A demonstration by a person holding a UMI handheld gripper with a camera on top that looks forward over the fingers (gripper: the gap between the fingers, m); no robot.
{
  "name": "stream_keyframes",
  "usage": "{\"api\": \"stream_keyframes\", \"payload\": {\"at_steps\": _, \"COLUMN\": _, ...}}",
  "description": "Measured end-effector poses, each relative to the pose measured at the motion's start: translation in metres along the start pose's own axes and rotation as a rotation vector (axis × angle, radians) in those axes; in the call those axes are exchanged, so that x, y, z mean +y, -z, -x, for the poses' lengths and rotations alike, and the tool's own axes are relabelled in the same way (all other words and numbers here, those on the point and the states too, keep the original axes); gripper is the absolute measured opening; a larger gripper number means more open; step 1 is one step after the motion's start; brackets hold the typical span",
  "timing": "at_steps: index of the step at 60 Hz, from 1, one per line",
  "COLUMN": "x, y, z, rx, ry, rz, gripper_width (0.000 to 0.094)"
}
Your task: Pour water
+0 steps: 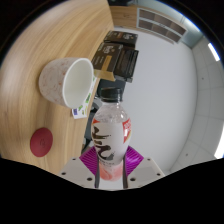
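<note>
My gripper [111, 160] is shut on a clear plastic bottle [110, 132] with a white label bearing black and red marks. Both purple pads [90, 157] press on its sides. The bottle points away from me and its neck reaches the rim of a white cup [70, 80]. The cup stands on a light wooden table [40, 50], and its open mouth faces the bottle. The bottle's mouth is at the cup's near rim; I cannot make out any water stream.
A round dark red cap [41, 141] lies on the table near me, left of the bottle. A black and yellow device [120, 52] stands on the grey floor beyond the table's edge. A white wall unit [160, 22] is further back.
</note>
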State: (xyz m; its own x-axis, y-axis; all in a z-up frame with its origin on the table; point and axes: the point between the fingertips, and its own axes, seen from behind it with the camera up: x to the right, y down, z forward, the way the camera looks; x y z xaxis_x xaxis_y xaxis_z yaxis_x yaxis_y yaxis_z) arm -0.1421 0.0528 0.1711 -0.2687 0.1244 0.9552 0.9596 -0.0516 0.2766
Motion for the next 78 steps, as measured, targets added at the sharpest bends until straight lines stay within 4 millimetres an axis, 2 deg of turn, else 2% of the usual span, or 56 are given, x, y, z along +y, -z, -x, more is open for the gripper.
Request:
{"api": "stream_keyframes", "payload": {"at_steps": 11, "x": 0.009, "y": 0.022, "z": -0.039, "rx": -0.106, "ry": -0.691, "rz": -0.100, "gripper_width": 0.0314}}
{"api": "stream_keyframes", "payload": {"at_steps": 15, "x": 0.016, "y": 0.029, "z": -0.044, "rx": -0.154, "ry": -0.943, "rz": -0.108, "gripper_width": 0.0313}}
{"api": "stream_keyframes", "payload": {"at_steps": 21, "x": 0.022, "y": 0.032, "z": -0.030, "rx": -0.265, "ry": -1.250, "rz": -0.119, "gripper_width": 0.0314}}
{"api": "stream_keyframes", "payload": {"at_steps": 22, "x": 0.022, "y": 0.038, "z": -0.025, "rx": -0.267, "ry": -1.290, "rz": -0.115, "gripper_width": 0.0313}}
{"api": "stream_keyframes", "payload": {"at_steps": 29, "x": 0.014, "y": 0.033, "z": 0.014, "rx": -0.381, "ry": -1.513, "rz": -0.120, "gripper_width": 0.0313}}
{"api": "stream_keyframes", "payload": {"at_steps": 37, "x": -0.001, "y": 0.031, "z": 0.061, "rx": -0.457, "ry": -1.606, "rz": -0.118, "gripper_width": 0.0313}}
{"api": "stream_keyframes", "payload": {"at_steps": 43, "x": -0.006, "y": 0.025, "z": 0.088, "rx": -0.494, "ry": -1.673, "rz": -0.095, "gripper_width": 0.0314}}
{"api": "stream_keyframes", "payload": {"at_steps": 50, "x": -0.008, "y": 0.019, "z": 0.110, "rx": -0.510, "ry": -1.717, "rz": -0.082, "gripper_width": 0.0313}}
{"api": "stream_keyframes", "payload": {"at_steps": 58, "x": -0.005, "y": 0.019, "z": 0.109, "rx": -0.472, "ry": -1.743, "rz": -0.105, "gripper_width": 0.0328}}
{"api": "stream_keyframes", "payload": {"at_steps": 66, "x": -0.004, "y": 0.025, "z": 0.110, "rx": -0.461, "ry": -1.731, "rz": -0.110, "gripper_width": 0.0489}}
{"api": "stream_keyframes", "payload": {"at_steps": 69, "x": -0.002, "y": 0.027, "z": 0.116, "rx": -0.493, "ry": -1.731, "rz": -0.073, "gripper_width": 0.0559}}
{"api": "stream_keyframes", "payload": {"at_steps": 71, "x": 0.000, "y": 0.030, "z": 0.120, "rx": -0.509, "ry": -1.733, "rz": -0.046, "gripper_width": 0.0674}}
{"api": "stream_keyframes", "payload": {"at_steps": 73, "x": 0.003, "y": 0.034, "z": 0.121, "rx": -0.513, "ry": -1.736, "rz": -0.026, "gripper_width": 0.0851}}
{"api": "stream_keyframes", "payload": {"at_steps": 78, "x": 0.015, "y": 0.051, "z": 0.117, "rx": -0.513, "ry": -1.728, "rz": 0.025, "gripper_width": 0.0841}}
